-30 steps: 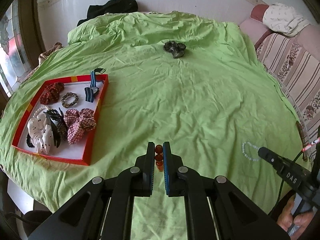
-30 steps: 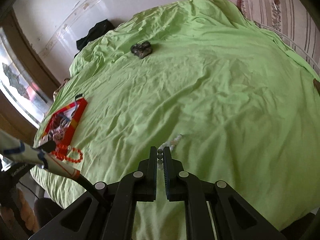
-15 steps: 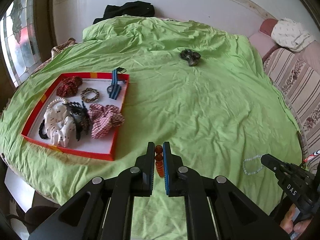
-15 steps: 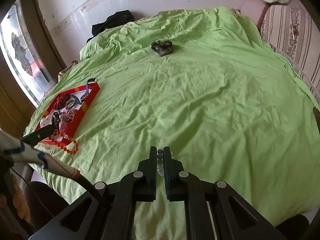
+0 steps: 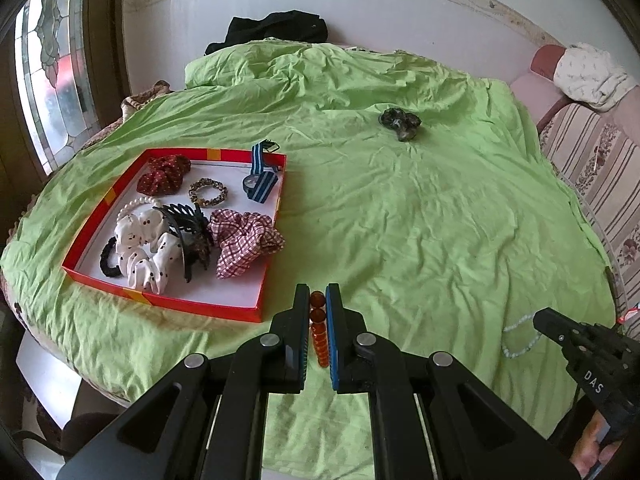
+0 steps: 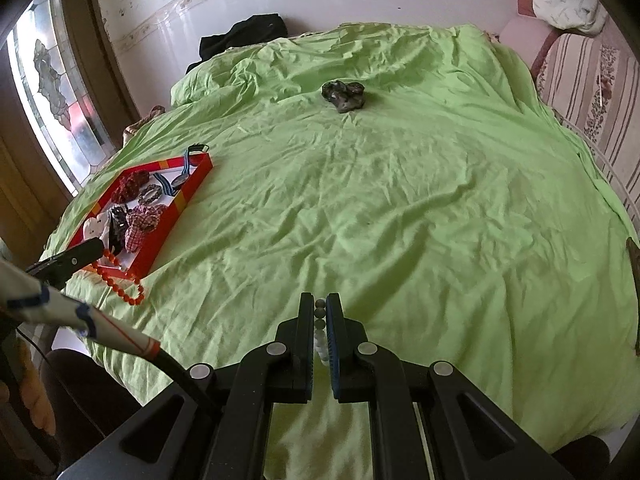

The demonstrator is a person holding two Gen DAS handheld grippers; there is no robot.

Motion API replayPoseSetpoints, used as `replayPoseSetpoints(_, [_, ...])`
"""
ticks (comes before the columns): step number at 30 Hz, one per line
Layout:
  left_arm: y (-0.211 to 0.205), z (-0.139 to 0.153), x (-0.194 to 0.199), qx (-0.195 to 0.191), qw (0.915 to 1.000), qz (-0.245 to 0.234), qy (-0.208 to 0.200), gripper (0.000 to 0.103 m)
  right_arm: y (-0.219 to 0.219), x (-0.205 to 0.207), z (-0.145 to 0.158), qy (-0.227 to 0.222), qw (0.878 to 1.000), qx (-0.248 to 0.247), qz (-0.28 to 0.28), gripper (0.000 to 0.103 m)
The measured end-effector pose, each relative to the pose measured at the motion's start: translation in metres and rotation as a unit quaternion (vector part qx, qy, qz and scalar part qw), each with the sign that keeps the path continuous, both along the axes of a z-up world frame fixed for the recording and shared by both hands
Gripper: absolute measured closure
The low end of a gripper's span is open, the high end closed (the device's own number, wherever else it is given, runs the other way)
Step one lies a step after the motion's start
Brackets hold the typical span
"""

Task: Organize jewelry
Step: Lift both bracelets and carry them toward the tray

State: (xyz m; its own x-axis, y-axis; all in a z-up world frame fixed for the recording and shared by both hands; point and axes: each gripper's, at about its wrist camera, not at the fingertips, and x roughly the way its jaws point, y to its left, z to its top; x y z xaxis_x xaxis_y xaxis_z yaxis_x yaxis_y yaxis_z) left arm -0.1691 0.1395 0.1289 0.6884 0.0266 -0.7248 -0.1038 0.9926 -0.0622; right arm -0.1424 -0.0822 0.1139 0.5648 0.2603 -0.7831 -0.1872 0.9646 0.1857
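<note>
1. Nearest in the left wrist view, the left gripper [image 5: 318, 300] is clamped on an orange bead bracelet [image 5: 319, 332]. A column of round amber-orange beads runs straight up between the jaws, and the rest of the loop hangs below; it shows whole in the right wrist view [image 6: 120, 282], dangling over the sheet.
2. The right gripper [image 6: 320, 312] is likewise clenched on a pale bead bracelet [image 6: 321, 336]. Its beads are small, whitish and translucent, with a couple of darker ones at the top; the loop trails out from the tool's tip in the left view [image 5: 518, 338].
3. The red tray [image 5: 192, 304] lies ahead and to the left of the left gripper, its near corner just beyond the jaws. Its long axis runs away from the camera. The left hand is clearly the nearer one; the right gripper is well apart from the tray, across the green sheet [image 6: 400, 200].
4. My guess is that the orange bracelet goes in first, with a short carry forward and left over the near rim onto the bare white strip there.
5. The tray already holds a checked scrunchie [image 5: 244, 240], a white spotted scrunchie [image 5: 144, 248], a black claw clip [image 5: 186, 220] and a striped watch [image 5: 260, 180].
6. Far up the sheet sits a dark scrunchie [image 5: 400, 122], alone.
</note>
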Motion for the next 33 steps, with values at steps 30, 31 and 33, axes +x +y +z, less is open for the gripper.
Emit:
replayPoseSetpoints(30, [0.033, -0.017, -0.003, -0.012, 0.9995, 0.026, 0.010, 0.096, 0.032, 0.002, -0.008, 0.018, 0.999, -0.021, 0.022, 0.096])
replayPoseSetpoints(31, [0.034, -0.016, -0.003, -0.011, 0.9995, 0.027, 0.009, 0.096, 0.033, 0.002, -0.008, 0.017, 0.999, -0.022, 0.022, 0.096])
replayPoseSetpoints(33, [0.037, -0.016, -0.002, -0.008, 0.9995, 0.029, 0.007, 0.095, 0.035, 0.003, -0.007, 0.017, 0.999, -0.024, 0.024, 0.096])
